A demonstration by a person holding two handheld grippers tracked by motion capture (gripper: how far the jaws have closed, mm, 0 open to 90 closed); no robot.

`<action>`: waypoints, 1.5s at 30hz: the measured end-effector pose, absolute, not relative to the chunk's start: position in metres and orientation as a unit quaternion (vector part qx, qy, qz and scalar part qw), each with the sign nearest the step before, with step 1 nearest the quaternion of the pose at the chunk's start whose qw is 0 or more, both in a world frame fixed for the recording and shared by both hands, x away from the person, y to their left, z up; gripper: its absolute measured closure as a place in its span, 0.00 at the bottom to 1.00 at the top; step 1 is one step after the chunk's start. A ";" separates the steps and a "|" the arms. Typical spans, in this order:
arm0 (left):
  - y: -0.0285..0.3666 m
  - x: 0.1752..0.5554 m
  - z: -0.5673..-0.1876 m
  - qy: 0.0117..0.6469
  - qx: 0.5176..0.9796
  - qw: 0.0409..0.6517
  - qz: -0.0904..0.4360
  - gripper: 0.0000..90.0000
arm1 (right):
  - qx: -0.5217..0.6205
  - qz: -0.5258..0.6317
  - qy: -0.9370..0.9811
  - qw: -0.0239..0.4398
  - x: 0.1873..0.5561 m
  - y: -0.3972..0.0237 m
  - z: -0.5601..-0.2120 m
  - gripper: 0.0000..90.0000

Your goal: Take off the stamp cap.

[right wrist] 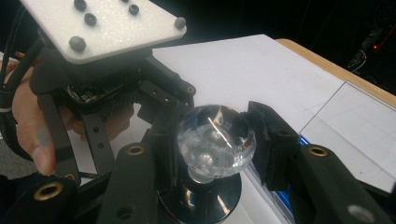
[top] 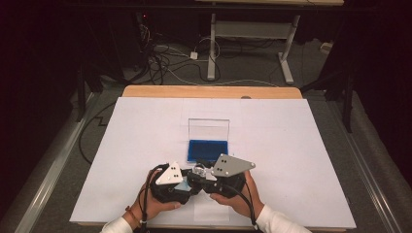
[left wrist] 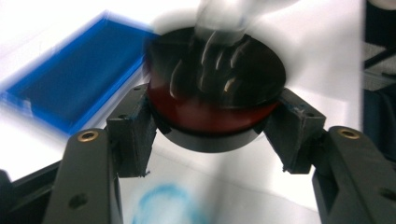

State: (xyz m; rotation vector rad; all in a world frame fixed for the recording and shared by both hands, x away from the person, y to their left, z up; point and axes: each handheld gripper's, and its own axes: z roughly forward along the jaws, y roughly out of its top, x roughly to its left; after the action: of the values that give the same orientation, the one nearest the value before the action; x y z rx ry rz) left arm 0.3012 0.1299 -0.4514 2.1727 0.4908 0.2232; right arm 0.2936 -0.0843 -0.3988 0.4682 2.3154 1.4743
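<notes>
Main worry here is the crystal knob (right wrist: 215, 140) slipping: it's a smooth, rounded faceted glass ball, and the right tongs (right wrist: 212, 144) are clamped on it with just the pads on its sides, so any twist could pop it loose or chip it. The left tongs (left wrist: 212, 126) are closed on the round black base (left wrist: 215, 100) with its dark red band, pinching it by the rim, so if the two hands pull unevenly the base could tilt out. The whole piece sits between both tongs, just above the white desk (top: 301, 160) near its front edge, knob on top, base below. The open blue case (top: 208, 150) lies just behind them.
</notes>
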 end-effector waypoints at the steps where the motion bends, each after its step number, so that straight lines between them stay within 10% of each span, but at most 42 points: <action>1: 0.134 0.305 -0.456 0.210 0.872 0.434 0.085 0.41 | 0.156 0.536 0.812 0.172 0.292 -0.087 -0.394 0.64; 45: 0.208 0.299 -0.438 0.236 0.865 0.402 0.186 0.41 | 0.203 0.503 0.813 0.211 0.303 -0.150 -0.377 0.63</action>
State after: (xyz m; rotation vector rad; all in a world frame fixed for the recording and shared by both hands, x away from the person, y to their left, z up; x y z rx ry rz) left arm 0.2990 0.2076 -0.4382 2.1853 0.5964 0.4689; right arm 0.3025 -0.1504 -0.3773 0.5631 2.2592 1.3979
